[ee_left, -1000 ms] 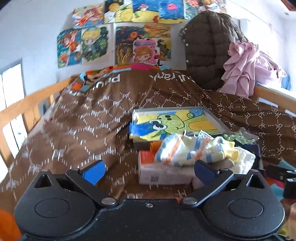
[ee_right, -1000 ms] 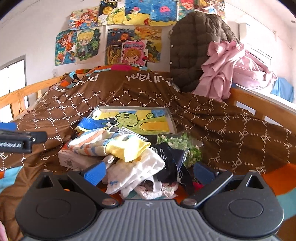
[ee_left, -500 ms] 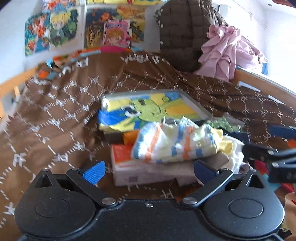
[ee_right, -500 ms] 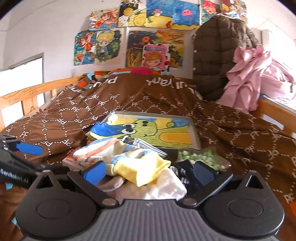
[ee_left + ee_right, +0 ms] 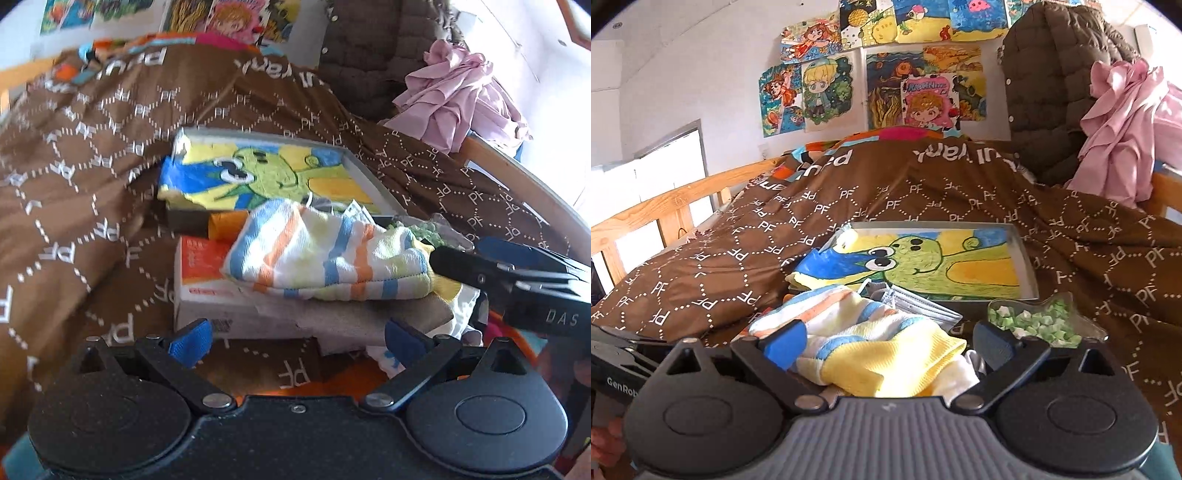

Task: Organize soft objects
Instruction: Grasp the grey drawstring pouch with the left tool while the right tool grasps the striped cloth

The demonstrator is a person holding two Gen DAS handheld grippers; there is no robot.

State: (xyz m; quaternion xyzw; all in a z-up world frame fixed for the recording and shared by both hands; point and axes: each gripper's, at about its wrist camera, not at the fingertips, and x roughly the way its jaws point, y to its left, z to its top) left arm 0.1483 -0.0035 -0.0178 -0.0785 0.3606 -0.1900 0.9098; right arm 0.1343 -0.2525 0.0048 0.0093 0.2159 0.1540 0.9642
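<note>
The quilt (image 5: 820, 236) is brown, crossed by a white dotted lattice with white "PF" letters. On it the striped towel (image 5: 325, 254) shows white with bands of blue, orange and pale yellow. The box (image 5: 207, 291) beneath is white with an orange top. The framed drawing (image 5: 942, 262) has a green creature on yellow and blue. Green and white bits fill the clear container (image 5: 1034, 325). A dark brown padded jacket (image 5: 1052, 92) hangs beside pink cloth (image 5: 1123, 122).

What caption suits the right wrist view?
Open right gripper straddling a striped yellow, blue and orange cloth on a brown patterned quilt.
</note>
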